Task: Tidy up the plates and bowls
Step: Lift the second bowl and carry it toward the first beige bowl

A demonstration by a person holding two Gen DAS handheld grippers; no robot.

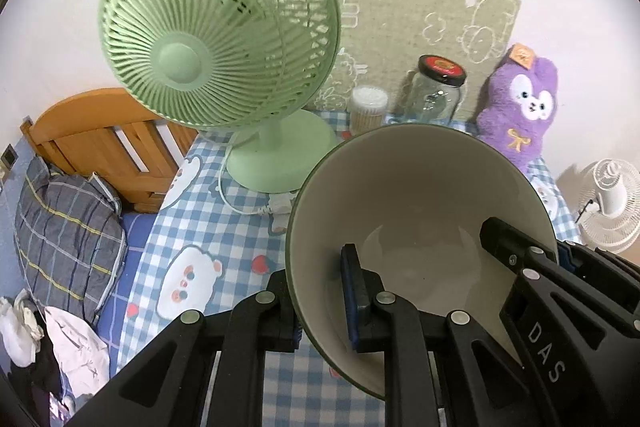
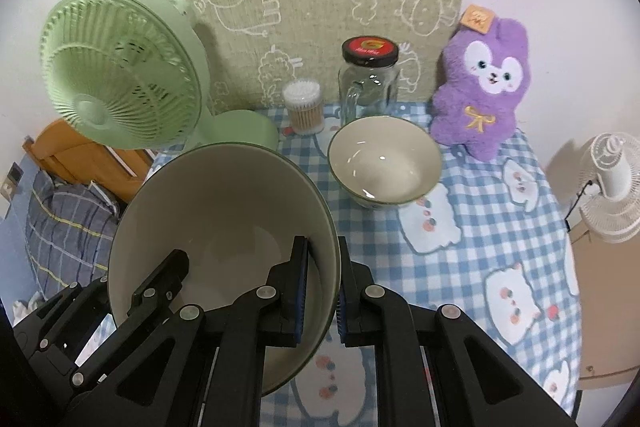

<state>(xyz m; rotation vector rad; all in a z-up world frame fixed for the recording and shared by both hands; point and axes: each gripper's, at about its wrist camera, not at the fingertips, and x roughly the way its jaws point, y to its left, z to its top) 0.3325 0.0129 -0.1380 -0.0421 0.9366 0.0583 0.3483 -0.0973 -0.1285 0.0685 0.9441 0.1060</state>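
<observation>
Both grippers clamp the same large cream bowl (image 2: 224,223), each pinching the wall on an opposite side of its dark green rim. The left gripper (image 1: 320,291) has one finger inside the bowl and one outside, jaws closed on the wall; the right gripper (image 2: 324,291) grips the far side the same way, its blue pads (image 2: 303,291) pressed against the inner face. In each view the other gripper's black finger reaches in over the opposite rim.

The bowl is tilted toward the cameras, above the blue-and-white checked tablecloth (image 2: 492,227), and hides the cloth beneath it; its outer side and foot cannot be seen. The gripper frames cut off the bowl's near rim in both views.

A second, smaller bowl (image 2: 384,163) stands upright on the cloth, well apart from the held one, a painted pattern on its outside too small to read. Behind it stand a glass jar with a black-and-red lid (image 2: 370,79) and a tub of cotton swabs (image 2: 302,107), near the burlap wall hanging (image 2: 320,7). A purple plush rabbit (image 2: 484,87) sits to the right, a green desk fan (image 2: 120,71) to the left, its base partly hidden by the held bowl. A white fan (image 2: 612,183) is cut off at the right edge. At the left are a wooden bed frame (image 1: 104,135) and a plaid pillow (image 1: 68,239).
</observation>
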